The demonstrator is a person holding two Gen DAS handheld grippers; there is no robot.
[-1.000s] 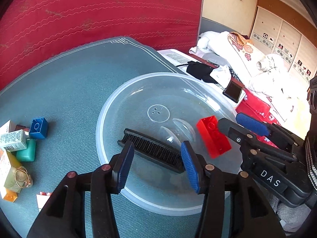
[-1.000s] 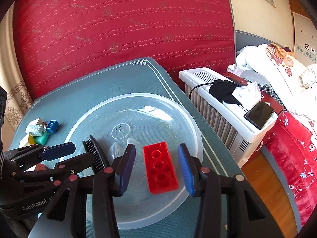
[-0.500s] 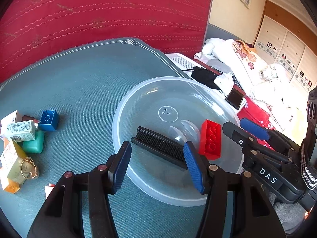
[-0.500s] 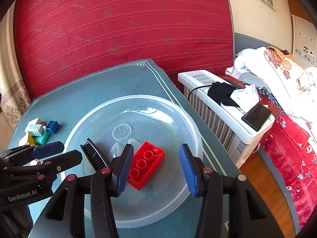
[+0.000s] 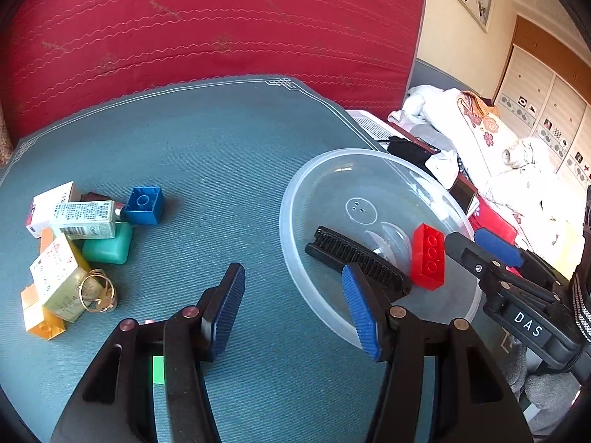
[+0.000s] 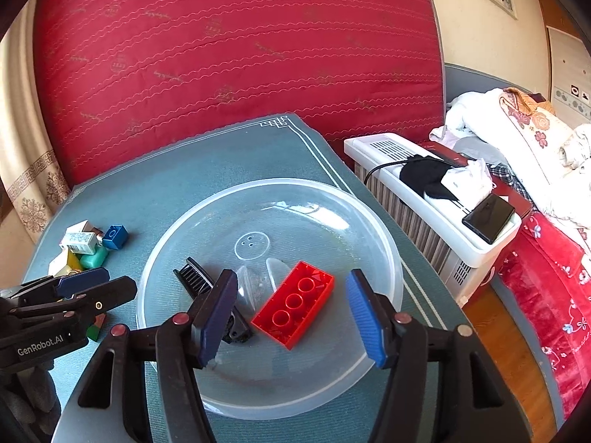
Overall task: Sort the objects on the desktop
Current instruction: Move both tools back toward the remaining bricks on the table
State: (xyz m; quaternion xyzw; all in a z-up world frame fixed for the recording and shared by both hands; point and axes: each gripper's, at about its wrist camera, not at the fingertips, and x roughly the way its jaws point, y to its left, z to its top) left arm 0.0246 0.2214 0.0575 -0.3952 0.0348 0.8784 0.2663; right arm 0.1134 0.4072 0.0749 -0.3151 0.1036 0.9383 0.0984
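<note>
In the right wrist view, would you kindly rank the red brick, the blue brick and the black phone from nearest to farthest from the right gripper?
1. Red brick: inside the clear bowl, just ahead of the right gripper and between its open fingers.
2. Black phone: off to the right, on the white heater beside the table.
3. Blue brick: far left on the table, at the edge of the clutter pile.

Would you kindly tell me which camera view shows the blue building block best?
The left wrist view: the blue block appears large there, with its stud and side faces clear, beside the small boxes. In the right wrist view it is small and distant at the pile's edge, left of the clear bowl.
</note>
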